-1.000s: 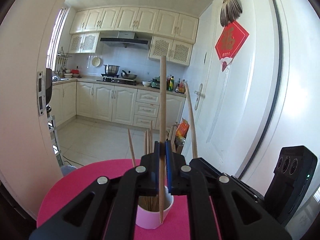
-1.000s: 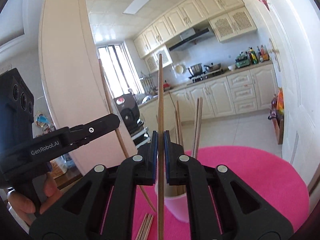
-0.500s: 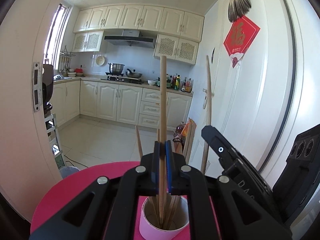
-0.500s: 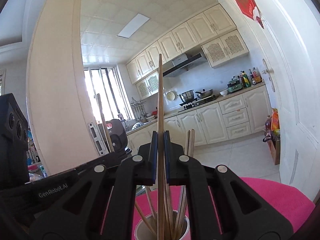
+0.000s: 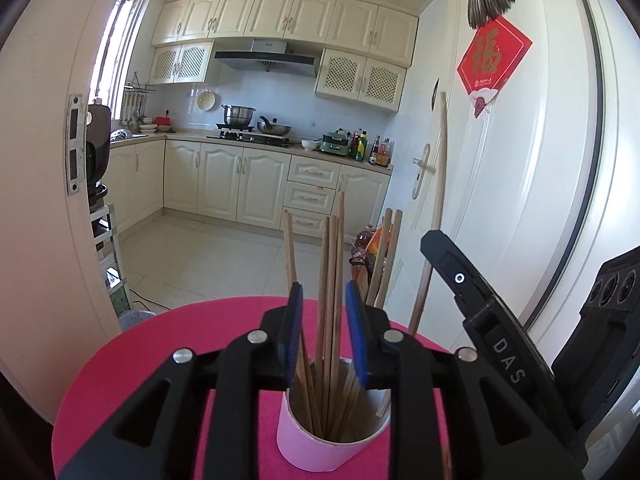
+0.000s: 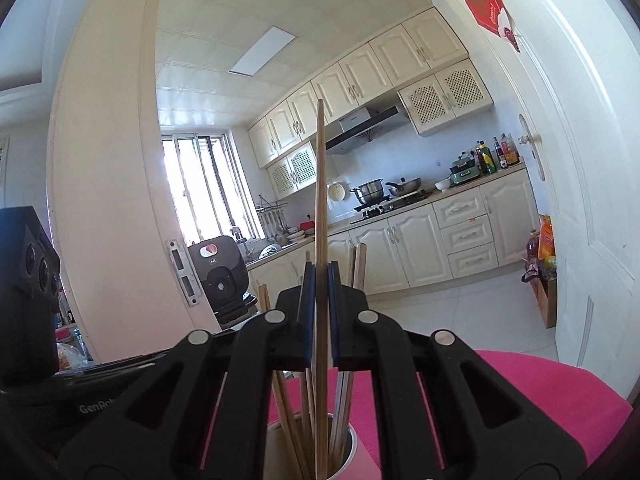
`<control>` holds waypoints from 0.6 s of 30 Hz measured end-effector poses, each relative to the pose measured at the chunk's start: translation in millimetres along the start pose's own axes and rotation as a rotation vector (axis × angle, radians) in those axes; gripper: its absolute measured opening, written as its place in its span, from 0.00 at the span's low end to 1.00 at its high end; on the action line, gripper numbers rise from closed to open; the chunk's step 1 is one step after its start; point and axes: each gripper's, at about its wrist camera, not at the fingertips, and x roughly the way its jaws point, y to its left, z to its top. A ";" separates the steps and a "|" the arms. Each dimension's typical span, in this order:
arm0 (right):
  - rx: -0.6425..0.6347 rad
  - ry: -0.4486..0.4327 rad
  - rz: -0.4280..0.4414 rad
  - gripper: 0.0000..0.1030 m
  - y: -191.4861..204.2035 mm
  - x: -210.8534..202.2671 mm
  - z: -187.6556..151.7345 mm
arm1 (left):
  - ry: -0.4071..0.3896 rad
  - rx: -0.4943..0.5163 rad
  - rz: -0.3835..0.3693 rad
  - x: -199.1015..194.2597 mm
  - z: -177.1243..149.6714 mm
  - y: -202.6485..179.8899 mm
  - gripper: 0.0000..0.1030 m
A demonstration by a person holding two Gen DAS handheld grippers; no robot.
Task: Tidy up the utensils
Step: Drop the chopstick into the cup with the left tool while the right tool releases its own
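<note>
A pink cup point(image 5: 316, 444) stands on the round pink table point(image 5: 160, 360) and holds several wooden chopsticks point(image 5: 330, 280). My left gripper point(image 5: 323, 332) is open just above the cup's rim, its blue pads either side of the standing chopsticks and holding none. My right gripper point(image 6: 320, 312) is shut on one upright chopstick point(image 6: 321, 200) whose lower end reaches down into the cup point(image 6: 352, 452). In the left wrist view the right gripper's black body point(image 5: 480, 320) is at the right with its chopstick point(image 5: 438, 200) sticking up.
The table's far edge drops to the tiled kitchen floor point(image 5: 224, 252). A white door point(image 5: 500, 200) stands close on the right. The left gripper's black body point(image 6: 36, 320) fills the right wrist view's left side.
My left gripper opened and let its chopstick drop into the cup. My right gripper moved over the cup with its chopstick, lowering the tip inside.
</note>
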 end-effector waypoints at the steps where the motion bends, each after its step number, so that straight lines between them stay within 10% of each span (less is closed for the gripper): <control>1: -0.001 0.003 0.001 0.06 0.1 0.2 -0.5 | 0.004 0.005 0.003 -0.7 -0.1 -0.5 0.21; 18: -0.037 0.088 -0.005 0.07 5.4 -25.8 -15.7 | 0.013 0.045 0.080 -13.0 -7.1 -4.6 0.36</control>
